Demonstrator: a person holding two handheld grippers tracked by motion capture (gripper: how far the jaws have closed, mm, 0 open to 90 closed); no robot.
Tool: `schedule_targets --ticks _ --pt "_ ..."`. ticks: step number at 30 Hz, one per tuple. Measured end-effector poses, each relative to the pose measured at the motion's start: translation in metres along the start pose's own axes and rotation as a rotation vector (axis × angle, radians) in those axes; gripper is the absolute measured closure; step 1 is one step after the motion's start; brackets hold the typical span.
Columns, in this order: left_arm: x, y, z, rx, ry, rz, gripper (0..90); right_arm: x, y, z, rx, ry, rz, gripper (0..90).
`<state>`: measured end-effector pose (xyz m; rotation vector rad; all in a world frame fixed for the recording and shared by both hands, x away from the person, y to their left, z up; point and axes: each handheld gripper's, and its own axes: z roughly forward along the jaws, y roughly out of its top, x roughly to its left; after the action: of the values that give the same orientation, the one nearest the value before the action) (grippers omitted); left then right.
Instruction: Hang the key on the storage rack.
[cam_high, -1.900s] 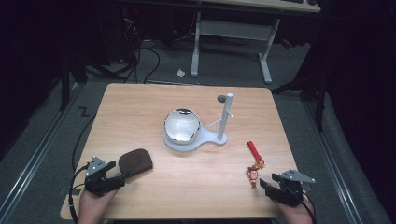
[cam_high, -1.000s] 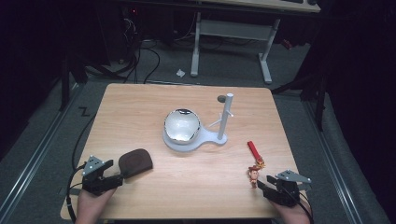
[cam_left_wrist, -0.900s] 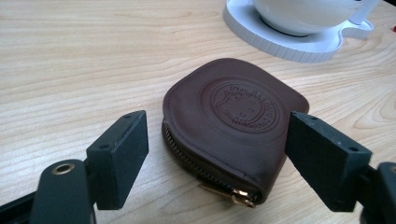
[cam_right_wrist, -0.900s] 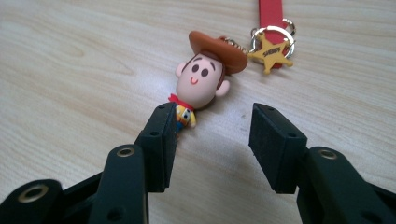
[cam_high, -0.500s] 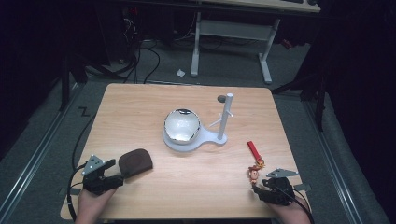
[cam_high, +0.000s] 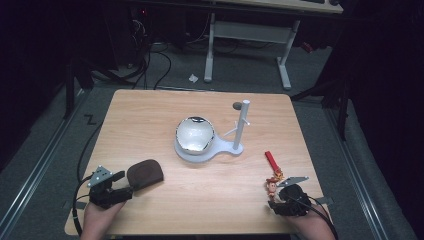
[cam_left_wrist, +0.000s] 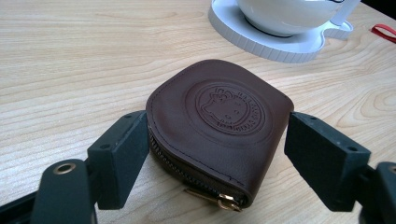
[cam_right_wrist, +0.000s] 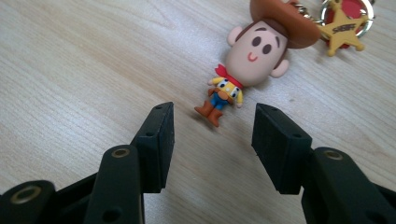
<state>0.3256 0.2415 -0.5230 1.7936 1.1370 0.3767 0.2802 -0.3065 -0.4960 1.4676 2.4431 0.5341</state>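
The pouch (cam_left_wrist: 219, 126) is dark brown leather, rounded at the far end and straight at the near one, with stitched edges, a round embossed stamp on its top face and a zip along its side that ends in a small brass pull. It lies flat on the table (cam_high: 150, 115) near the front left corner. The stamp's lettering is too small to read. In the left gripper view the pouch sits between the jaws of the left gripper (cam_left_wrist: 219, 158): the left jaw's pad meets the zip edge, while a sliver of wood shows between the right jaw and the pouch, so the jaws stand apart around it without clamping.

The keychain (cam_right_wrist: 254, 51) lies near the front right corner: a glossy moulded cowboy figure with a big head and brown hat, a gold star charm and a red strap (cam_high: 270, 159). In the right gripper view the hat, star and ring are cut off at the top edge. The right gripper (cam_right_wrist: 212, 144) has its jaws wide apart with bare wood between them; the figure's boots lie just beyond the tips, untouched.

Mid-table stands a white ribbed stand (cam_high: 235, 148) with an upright post, holding a shiny white bowl (cam_high: 195, 135). A small dark disc (cam_high: 236, 105) behind it is hard to make out.
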Motion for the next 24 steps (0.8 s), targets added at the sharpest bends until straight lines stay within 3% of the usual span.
schedule_targets --ticks 11,24 --pt "0.001 0.0 0.001 0.007 -0.003 0.003 22.4 0.0 0.019 -0.002 0.105 0.012 -0.026 47.8" --pt "-0.001 0.0 0.005 0.019 -0.01 0.011 22.4 -0.016 0.032 -0.006 0.123 0.011 0.014 48.5"
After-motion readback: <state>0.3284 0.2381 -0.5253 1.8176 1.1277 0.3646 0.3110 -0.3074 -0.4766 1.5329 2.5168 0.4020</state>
